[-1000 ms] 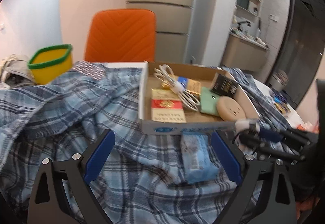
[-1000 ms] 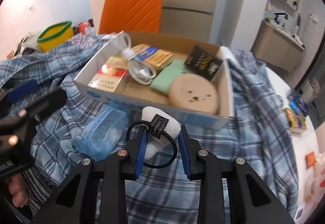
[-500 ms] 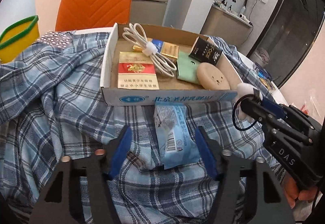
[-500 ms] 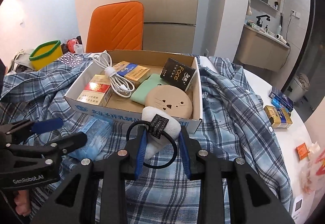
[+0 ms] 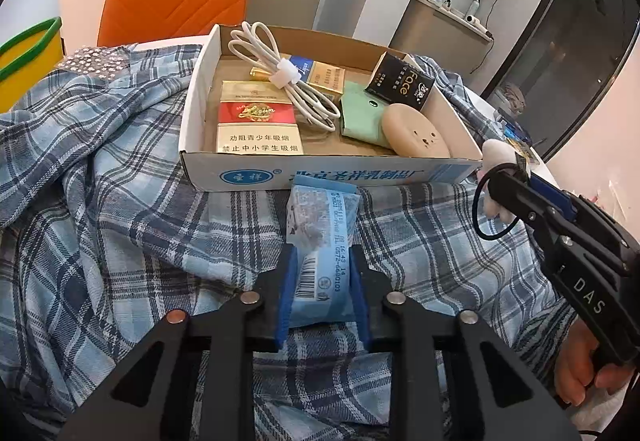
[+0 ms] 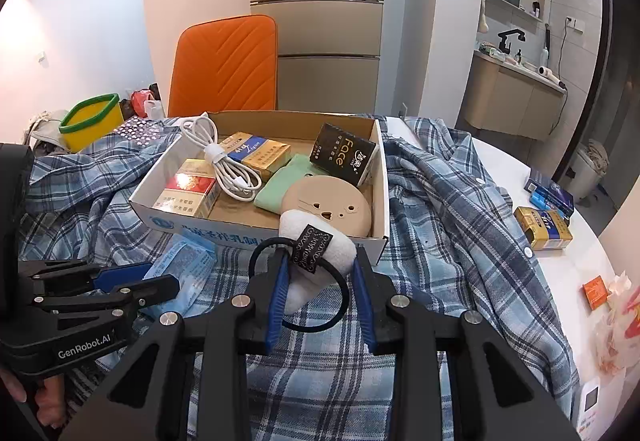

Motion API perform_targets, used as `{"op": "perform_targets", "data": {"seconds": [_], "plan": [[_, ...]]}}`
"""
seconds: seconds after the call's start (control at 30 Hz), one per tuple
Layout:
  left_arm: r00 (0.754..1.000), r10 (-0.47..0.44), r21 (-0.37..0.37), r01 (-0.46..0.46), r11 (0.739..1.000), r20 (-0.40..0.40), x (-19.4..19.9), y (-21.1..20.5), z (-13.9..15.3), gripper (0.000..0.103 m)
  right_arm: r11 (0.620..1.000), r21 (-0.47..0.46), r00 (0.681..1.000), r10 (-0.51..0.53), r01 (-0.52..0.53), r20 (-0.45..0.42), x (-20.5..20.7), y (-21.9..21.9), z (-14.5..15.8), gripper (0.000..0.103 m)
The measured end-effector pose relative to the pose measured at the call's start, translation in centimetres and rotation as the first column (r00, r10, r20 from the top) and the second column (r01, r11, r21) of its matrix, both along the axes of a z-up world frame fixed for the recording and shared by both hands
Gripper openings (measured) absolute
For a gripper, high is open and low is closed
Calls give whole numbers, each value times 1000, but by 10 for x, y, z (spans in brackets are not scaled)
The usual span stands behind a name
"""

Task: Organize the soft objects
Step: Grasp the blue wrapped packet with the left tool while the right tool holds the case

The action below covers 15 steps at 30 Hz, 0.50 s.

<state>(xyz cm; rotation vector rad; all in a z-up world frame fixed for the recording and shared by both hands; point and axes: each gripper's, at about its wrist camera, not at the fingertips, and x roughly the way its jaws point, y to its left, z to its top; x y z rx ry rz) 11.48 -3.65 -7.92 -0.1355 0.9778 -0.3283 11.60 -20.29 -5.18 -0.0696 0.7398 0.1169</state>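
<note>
A blue tissue pack [image 5: 320, 249] lies on the plaid shirt [image 5: 100, 181] just in front of the cardboard box [image 5: 332, 173]. My left gripper [image 5: 322, 281] is shut on the pack's near end. It also shows in the right wrist view [image 6: 132, 283], with the pack [image 6: 182, 261] in it. My right gripper [image 6: 320, 281] is shut on a white fluffy hair tie with a black elastic loop [image 6: 316, 257] and holds it near the box's front right corner. The hair tie shows in the left wrist view [image 5: 496, 157] too.
The box holds cigarette packs [image 5: 258, 121], a white cable [image 5: 280, 81], a green pouch [image 5: 360, 117], a beige round case [image 5: 416, 133] and a black box [image 5: 400, 87]. A yellow tub [image 6: 90, 121] and orange chair [image 6: 224, 65] stand behind. Small boxes [image 6: 542, 227] lie on the white table at right.
My left gripper moved forward and closed its jaws onto the blue tissue pack. My right gripper kept hold of the hair tie and rose slightly beside the box.
</note>
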Motion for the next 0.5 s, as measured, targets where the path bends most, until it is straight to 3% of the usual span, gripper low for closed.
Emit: {"op": "perform_targets", "data": {"seconds": [0.27, 0.5], "plan": [[995, 5, -17, -3, 1000, 100, -12, 4, 15, 19, 1000, 22, 999, -11, 10, 34, -6, -6, 4, 33], [967, 3, -13, 0, 1000, 255, -29, 1, 38, 17, 1000, 14, 995, 10, -12, 98, -15, -1, 11, 33]]}}
